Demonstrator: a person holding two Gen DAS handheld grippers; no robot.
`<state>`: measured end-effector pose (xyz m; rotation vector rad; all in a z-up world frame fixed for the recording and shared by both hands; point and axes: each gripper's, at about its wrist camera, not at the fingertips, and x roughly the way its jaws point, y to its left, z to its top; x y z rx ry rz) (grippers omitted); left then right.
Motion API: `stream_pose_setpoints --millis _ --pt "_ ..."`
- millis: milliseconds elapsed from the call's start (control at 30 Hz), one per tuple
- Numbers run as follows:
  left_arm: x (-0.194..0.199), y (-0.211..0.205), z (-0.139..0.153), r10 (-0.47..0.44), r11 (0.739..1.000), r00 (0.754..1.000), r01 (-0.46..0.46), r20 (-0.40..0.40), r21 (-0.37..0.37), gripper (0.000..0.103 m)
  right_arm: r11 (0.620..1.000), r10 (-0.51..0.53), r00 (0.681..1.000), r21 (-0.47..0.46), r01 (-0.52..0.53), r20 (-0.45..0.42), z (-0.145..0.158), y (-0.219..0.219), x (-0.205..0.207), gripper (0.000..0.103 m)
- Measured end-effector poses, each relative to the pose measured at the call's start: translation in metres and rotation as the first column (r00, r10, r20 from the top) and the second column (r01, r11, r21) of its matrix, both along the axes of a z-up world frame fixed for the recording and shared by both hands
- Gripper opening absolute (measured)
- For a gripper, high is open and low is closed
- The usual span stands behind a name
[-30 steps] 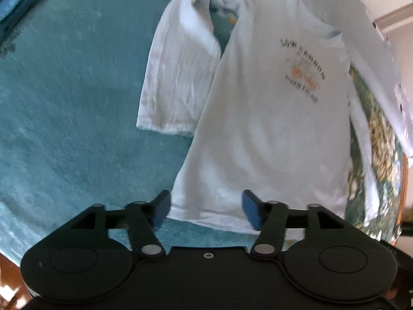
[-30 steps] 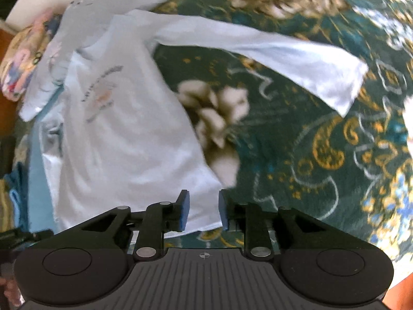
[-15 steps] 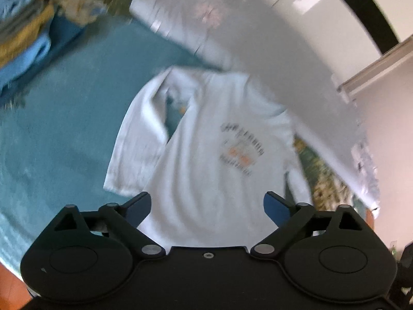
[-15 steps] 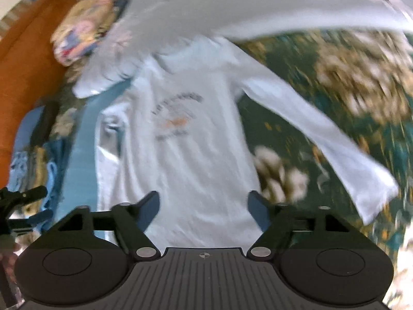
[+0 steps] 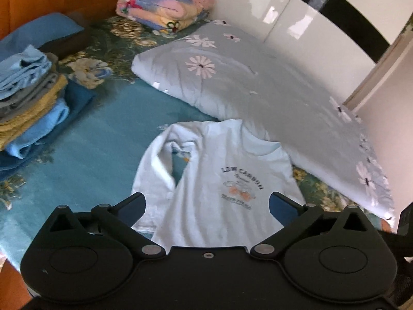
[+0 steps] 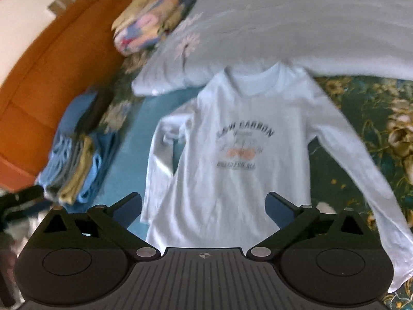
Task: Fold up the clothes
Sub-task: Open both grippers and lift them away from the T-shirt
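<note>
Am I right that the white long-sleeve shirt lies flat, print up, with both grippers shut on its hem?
Not quite. The white long-sleeve shirt lies flat, print up, but the left gripper and right gripper are both open and hold nothing; both wrist views show the jaws spread wide above the hem.

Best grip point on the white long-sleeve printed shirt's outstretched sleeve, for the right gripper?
Probably the cuff end of the outstretched sleeve on the white long-sleeve printed shirt. It lies flat and angled out over the dark floral bedspread, clear of the torso, so the open right gripper could come from its outer edge, pinching the cuff to fold it across the print.
</note>
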<state>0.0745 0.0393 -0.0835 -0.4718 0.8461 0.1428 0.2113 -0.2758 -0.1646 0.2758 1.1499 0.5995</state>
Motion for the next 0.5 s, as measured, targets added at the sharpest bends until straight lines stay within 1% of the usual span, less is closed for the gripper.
stream_pose_setpoints --millis 67,133,233,333,433,500 --pt "0.000 -0.002 0.005 0.004 1.000 1.000 -0.004 0.030 0.015 0.101 1.000 0.011 1.000 -0.009 -0.011 -0.001 0.000 -0.004 -0.004 0.103" --pt "0.000 -0.005 0.010 0.007 1.000 0.998 -0.008 0.062 0.030 0.101 1.000 0.020 1.000 -0.005 -0.020 0.015 0.002 -0.006 -0.005 0.103" --pt "-0.001 -0.008 0.018 0.013 0.999 0.993 -0.018 0.115 0.047 0.101 0.999 0.039 0.998 -0.026 -0.038 0.059 0.010 -0.008 -0.003 0.103" --pt "-0.001 -0.009 0.025 0.020 0.998 0.986 -0.031 0.167 0.060 0.101 0.999 0.043 0.993 -0.026 -0.041 0.110 0.020 -0.011 -0.002 0.103" --pt "0.003 -0.008 0.023 0.025 0.997 0.985 -0.038 0.173 0.073 0.101 0.998 0.048 0.987 -0.036 -0.043 0.152 0.025 -0.013 -0.005 0.103" --pt "0.006 -0.007 0.022 0.027 0.996 0.984 -0.042 0.176 0.083 0.101 0.998 0.055 0.986 -0.048 -0.048 0.159 0.025 -0.013 -0.008 0.103"
